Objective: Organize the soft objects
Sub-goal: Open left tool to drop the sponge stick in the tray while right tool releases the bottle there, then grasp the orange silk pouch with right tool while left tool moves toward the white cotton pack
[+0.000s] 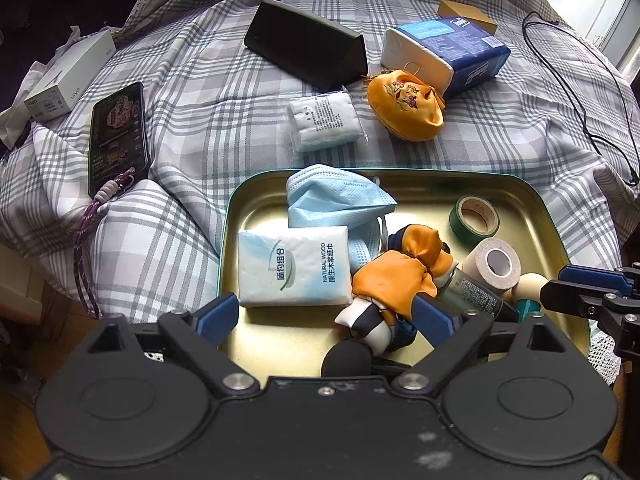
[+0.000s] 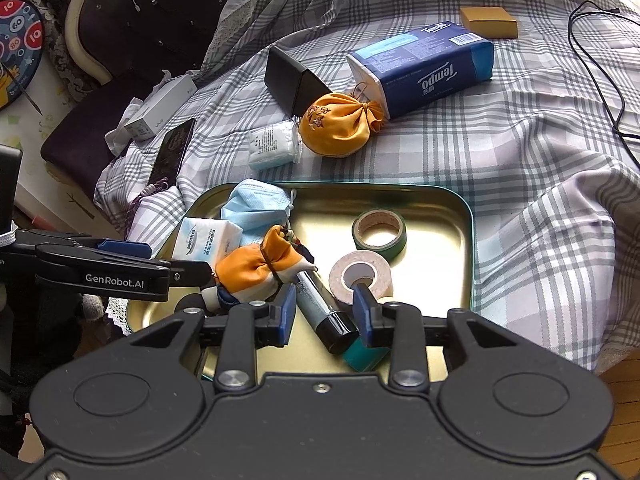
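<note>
A gold metal tray (image 1: 532, 196) (image 2: 448, 196) lies on the plaid cloth. It holds a white tissue pack (image 1: 294, 266) (image 2: 204, 240), a blue face mask (image 1: 336, 200) (image 2: 256, 208) and an orange cloth doll (image 1: 400, 280) (image 2: 256, 268). My left gripper (image 1: 326, 318) is open over the tray's near edge, the doll by its right finger. My right gripper (image 2: 325, 312) is open, its fingers either side of a dark tube (image 2: 324, 312). An orange embroidered pouch (image 1: 406, 106) (image 2: 340, 128) and a bagged cotton pack (image 1: 324, 120) (image 2: 274, 146) lie beyond the tray.
The tray also holds a green tape roll (image 1: 476, 218) (image 2: 380, 234) and a white tape roll (image 1: 496, 266) (image 2: 360, 276). On the cloth lie a black case (image 1: 308, 52), a blue tissue box (image 2: 424, 68), a phone (image 1: 116, 136), a white box (image 1: 68, 76) and a black cable (image 1: 580, 92).
</note>
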A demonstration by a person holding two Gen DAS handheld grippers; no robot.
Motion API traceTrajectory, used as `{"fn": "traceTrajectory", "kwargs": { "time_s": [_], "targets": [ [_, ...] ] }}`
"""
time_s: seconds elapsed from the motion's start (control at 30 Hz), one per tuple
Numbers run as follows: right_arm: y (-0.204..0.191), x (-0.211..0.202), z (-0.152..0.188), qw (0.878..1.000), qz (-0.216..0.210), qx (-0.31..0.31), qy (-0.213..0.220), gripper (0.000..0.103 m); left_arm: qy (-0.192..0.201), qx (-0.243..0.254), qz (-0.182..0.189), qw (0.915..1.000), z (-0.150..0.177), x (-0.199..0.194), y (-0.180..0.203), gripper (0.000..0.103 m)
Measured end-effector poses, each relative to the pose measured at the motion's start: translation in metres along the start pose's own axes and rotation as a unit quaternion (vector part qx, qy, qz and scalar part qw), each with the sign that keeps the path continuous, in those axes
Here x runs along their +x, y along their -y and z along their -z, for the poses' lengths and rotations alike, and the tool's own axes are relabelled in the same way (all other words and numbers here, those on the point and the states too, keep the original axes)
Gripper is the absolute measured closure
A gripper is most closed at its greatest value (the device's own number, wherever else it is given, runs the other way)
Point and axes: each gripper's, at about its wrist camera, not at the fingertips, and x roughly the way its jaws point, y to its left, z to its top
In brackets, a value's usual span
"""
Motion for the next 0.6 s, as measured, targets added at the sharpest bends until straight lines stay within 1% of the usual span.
{"fn": "traceTrajectory", "kwargs": {
  "time_s": [0.07,0.1,0.17,0.33,0.4,0.47,0.6],
  "targets": [
    [0.0,0.001,-0.002,1.0,0.0,0.004,0.0,0.066,0.002,-0.002,0.001,1.0,-0.002,0.0,-0.001,0.008],
    [0.001,0.002,-0.003,1.0,0.001,0.007,0.001,0.064,0.003,-0.002,0.001,1.0,-0.003,0.001,-0.001,0.008],
    [0.001,0.002,-0.005,1.0,0.005,0.013,0.007,0.053,0.007,-0.002,-0.001,1.0,-0.005,0.001,-0.002,0.006],
    [0.004,0.005,-0.014,0.999,0.012,0.032,0.025,0.051,0.018,-0.003,-0.005,0.9998,-0.015,0.002,-0.005,0.005],
    [0.005,0.006,-0.019,0.998,0.013,0.044,0.032,0.047,0.023,-0.005,-0.007,0.9997,-0.019,0.002,-0.007,0.004],
    [0.007,0.007,-0.024,0.997,0.015,0.056,0.047,0.043,0.029,-0.008,-0.009,0.9995,-0.025,0.003,-0.009,0.004],
    [0.008,0.009,-0.035,0.994,0.027,0.076,0.077,0.039,0.043,-0.018,-0.012,0.9988,-0.037,0.005,-0.014,0.004]
  ]
}}
